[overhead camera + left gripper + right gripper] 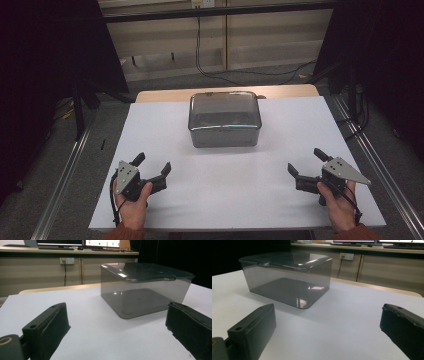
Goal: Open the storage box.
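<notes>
You had both tools parked near the front edge of the desk [280, 150] — left gripper [153, 166] by the front-left corner, right gripper [306, 161] by the front-right, each w/ its jaws spread wide and nothing between them. The smoky plastic box [225, 119] sat mid-desk toward the far edge, lid [224, 108] on and seated flat as far as I could tell, well apart from both grippers.

Your left gripper view looked straight along its black pads [51, 325] at the box's [143, 288] near-left corner; the right gripper view [287, 277] mirrored that from the other side. So you'd angled both tools inward at the box — my read was a ready pose, symmetrical, so either hand could go in w/o crossing the other.

Box looked empty inside, though the tint and glare made that hard to confirm. There was a small tab on the lid's rim [168, 278] — probably the place to catch it, if opening was the plan. One gripper would likely need to brace the body, as a light box on a smooth desk slides easily.

Nothing touched yet — approach not begun.
</notes>
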`<state>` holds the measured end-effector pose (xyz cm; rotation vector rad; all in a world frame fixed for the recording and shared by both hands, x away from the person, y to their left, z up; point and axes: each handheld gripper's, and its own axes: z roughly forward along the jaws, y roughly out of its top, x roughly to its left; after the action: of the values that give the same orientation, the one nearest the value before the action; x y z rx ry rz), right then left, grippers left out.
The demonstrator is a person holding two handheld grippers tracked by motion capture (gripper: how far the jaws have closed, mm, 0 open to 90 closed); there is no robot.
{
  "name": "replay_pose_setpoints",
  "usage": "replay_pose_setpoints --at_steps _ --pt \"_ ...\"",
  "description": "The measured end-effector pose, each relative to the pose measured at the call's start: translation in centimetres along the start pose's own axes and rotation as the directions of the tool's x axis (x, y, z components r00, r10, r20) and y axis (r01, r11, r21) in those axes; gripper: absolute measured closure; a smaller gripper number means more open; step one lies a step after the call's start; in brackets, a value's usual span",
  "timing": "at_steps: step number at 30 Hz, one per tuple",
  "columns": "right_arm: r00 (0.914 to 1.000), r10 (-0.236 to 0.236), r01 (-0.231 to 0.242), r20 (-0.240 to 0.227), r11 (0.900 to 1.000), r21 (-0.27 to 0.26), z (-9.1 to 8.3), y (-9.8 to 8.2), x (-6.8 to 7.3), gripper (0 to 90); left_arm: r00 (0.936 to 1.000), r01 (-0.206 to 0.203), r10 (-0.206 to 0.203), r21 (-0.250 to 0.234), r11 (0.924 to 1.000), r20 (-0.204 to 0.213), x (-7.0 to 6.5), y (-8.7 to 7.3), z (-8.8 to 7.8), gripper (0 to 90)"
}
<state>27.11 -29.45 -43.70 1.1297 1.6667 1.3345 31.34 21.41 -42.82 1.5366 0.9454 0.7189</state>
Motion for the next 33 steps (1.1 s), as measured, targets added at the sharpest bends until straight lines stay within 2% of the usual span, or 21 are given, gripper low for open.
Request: replay_pose_setpoints --at_steps 2,7,9,14,20,24,33 --pt "1.0000 0.000 0.000 -0.005 1.000 0.002 0.2 0.0 0.1 0.0 0.9999 -0.004 0.004 0.001 1.0000 -0.016 0.0 0.0 0.0 4.2" --pt "0.9998 0.012 -0.012 -0.013 1.000 0.017 0.8 0.1 0.6 0.3 0.9998 0.002 -0.002 0.004 1.0000 -0.019 0.0 -0.1 0.1 4.1" --pt "0.9994 0.005 -0.005 -0.034 1.000 0.021 1.0 0.2 1.1 0.2 0.9999 0.004 -0.004 0.008 1.0000 -0.013 -0.1 -0.1 0.2 4.1" --pt "0.9989 -0.001 0.002 -0.046 1.000 0.017 1.4 0.5 1.5 0.2 1.0000 0.002 -0.002 0.015 0.9999 -0.004 -0.3 -0.1 0.1 4.1" --pt "0.9982 0.015 -0.014 -0.059 1.000 0.011 2.2 0.6 1.6 0.3 0.9999 -0.013 0.013 0.022 0.9997 -0.003 -0.5 -0.1 0.2 4.0" --pt "0.9966 0.033 -0.033 -0.075 0.999 0.001 2.9 0.9 2.0 0.3 1.0000 0.000 0.000 0.022 0.9998 0.001 -0.4 -0.2 0.3 4.0" --pt "0.9930 0.004 -0.005 -0.118 1.000 -0.008 4.9 2.1 3.6 0.4 1.0000 -0.003 0.003 0.037 0.9993 -0.001 -0.2 -0.4 0.5 4.0"
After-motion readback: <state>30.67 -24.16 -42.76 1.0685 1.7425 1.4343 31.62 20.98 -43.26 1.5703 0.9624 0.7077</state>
